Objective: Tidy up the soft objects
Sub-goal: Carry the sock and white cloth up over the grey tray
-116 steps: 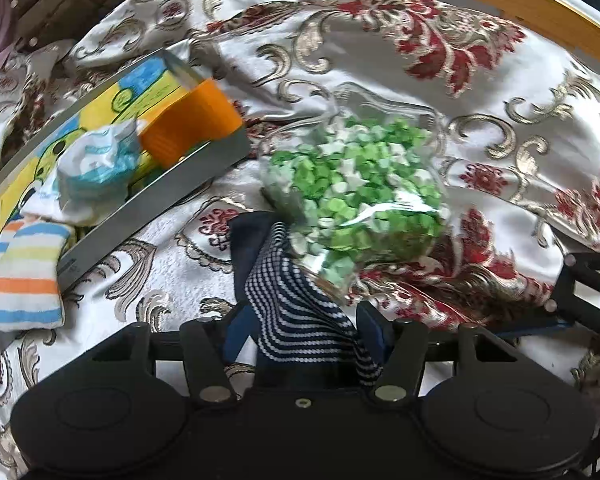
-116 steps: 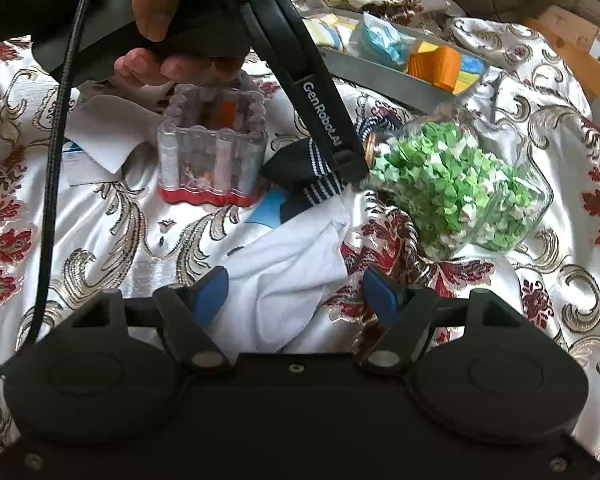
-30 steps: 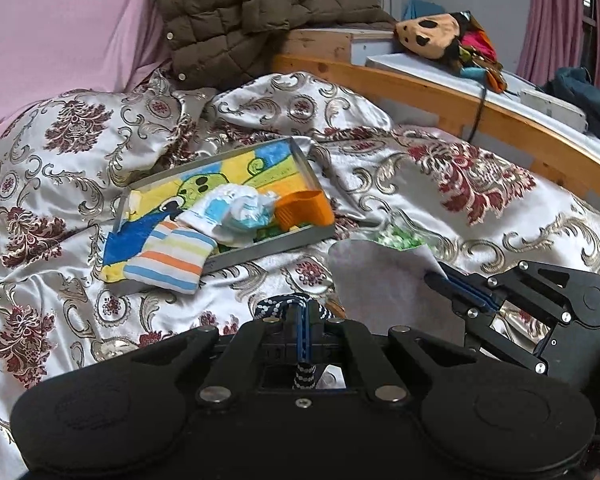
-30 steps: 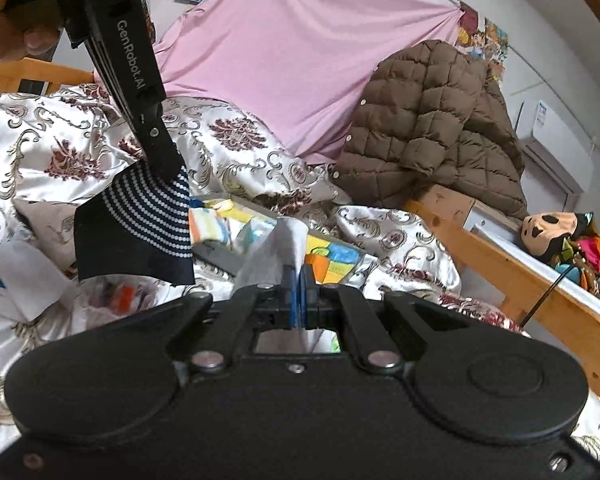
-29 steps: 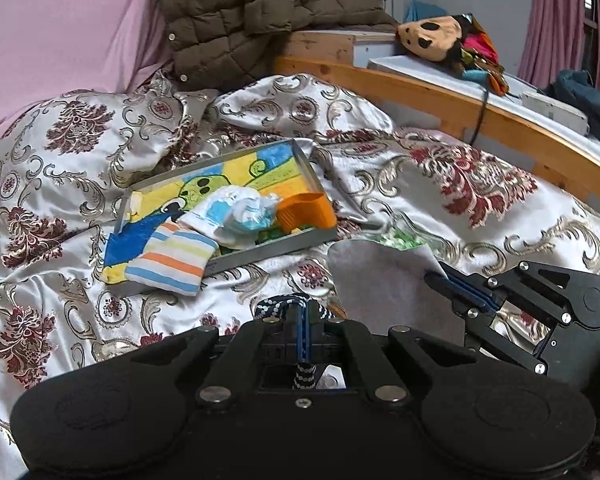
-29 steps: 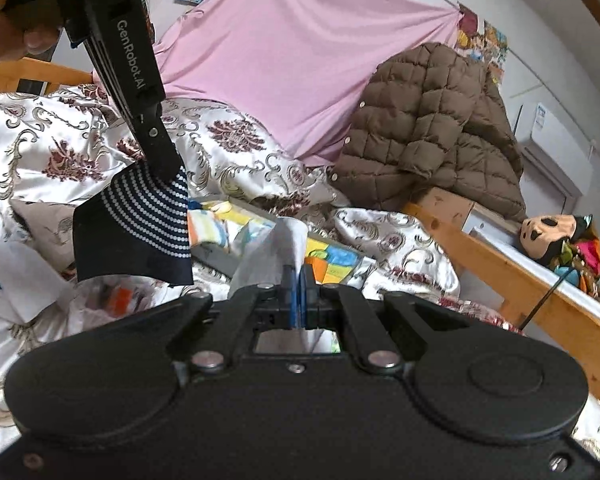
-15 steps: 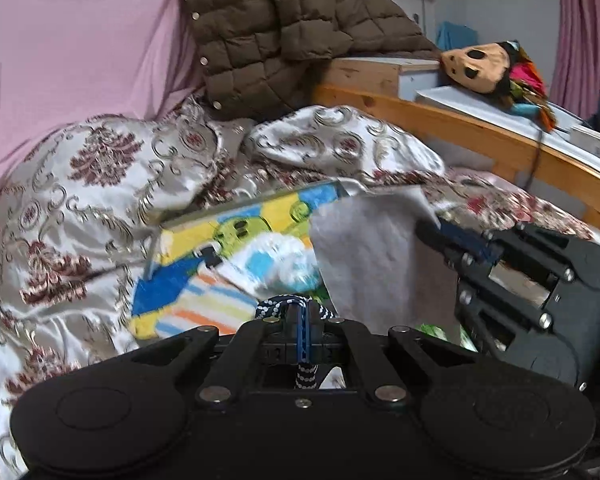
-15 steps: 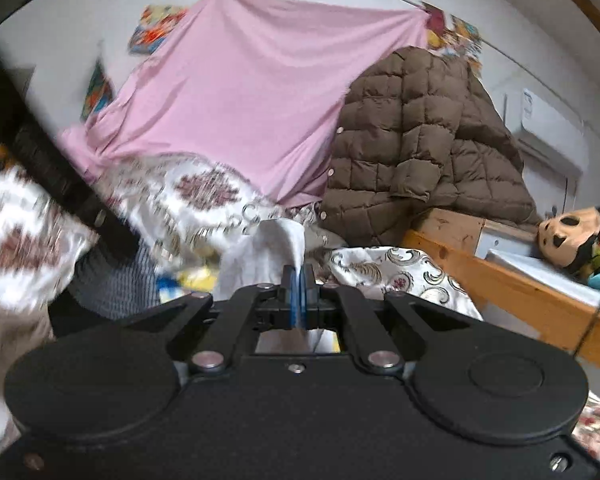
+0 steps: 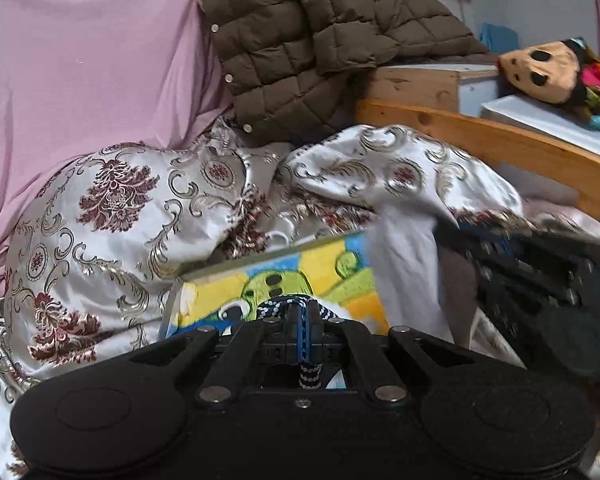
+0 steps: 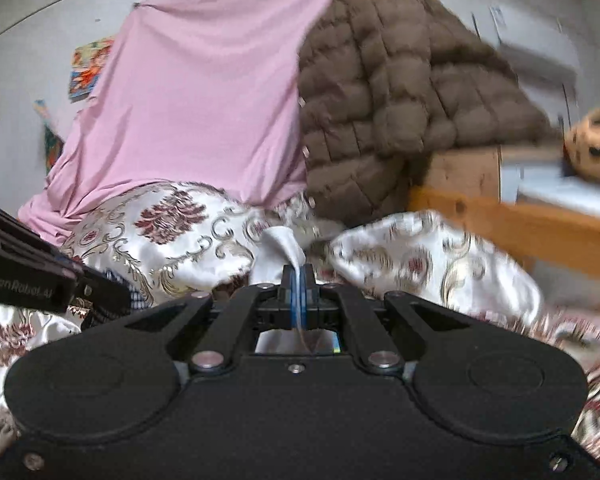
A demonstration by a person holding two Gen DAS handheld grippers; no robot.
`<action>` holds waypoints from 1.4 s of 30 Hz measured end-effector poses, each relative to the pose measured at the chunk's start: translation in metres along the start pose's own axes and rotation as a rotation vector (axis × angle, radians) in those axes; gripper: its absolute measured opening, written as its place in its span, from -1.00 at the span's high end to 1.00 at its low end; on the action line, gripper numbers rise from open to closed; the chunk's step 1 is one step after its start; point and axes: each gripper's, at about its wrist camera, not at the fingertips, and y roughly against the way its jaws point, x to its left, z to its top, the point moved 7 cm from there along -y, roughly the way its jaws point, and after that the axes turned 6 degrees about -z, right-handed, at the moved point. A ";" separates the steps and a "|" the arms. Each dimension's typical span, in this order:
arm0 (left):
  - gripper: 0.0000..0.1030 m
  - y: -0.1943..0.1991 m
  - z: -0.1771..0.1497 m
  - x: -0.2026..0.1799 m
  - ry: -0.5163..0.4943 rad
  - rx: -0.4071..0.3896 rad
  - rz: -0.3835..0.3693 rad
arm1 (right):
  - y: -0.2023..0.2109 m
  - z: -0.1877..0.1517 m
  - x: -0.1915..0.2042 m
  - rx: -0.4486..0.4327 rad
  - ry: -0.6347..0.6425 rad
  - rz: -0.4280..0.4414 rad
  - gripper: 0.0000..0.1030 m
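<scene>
Two grippers are gripping: my left gripper (image 9: 302, 330) is pinching a knitted navy dotted sock (image 9: 278, 307). My right gripper (image 10: 297, 292) is clamping a limp white cloth (image 10: 282, 246) above the glossy brocade bedspread (image 10: 172, 240).

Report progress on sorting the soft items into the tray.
Done: cannot tell, the tray's contents are mostly hidden. In hand: left gripper is clamped on the striped sock; right gripper pinches the white cloth. Left: both need placing in the tray.

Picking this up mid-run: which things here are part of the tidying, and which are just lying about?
In the job:
left gripper, shut on navy striped sock
right gripper, shut on white cloth
cartoon-lined tray

Lying about:
brown puffer jacket
pink sheet
plush toy
patterned bedspread
</scene>
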 end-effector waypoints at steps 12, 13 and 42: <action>1.00 -0.070 0.006 -0.018 0.076 -0.010 0.053 | -0.055 -0.042 -0.037 0.212 -0.074 0.034 1.00; 1.00 -0.074 0.003 -0.021 0.079 -0.003 0.049 | -0.059 -0.043 -0.040 0.230 -0.079 0.038 1.00; -0.09 -0.066 -0.029 -0.022 0.223 0.063 0.094 | -0.027 -0.018 -0.059 0.350 -0.094 0.045 -0.31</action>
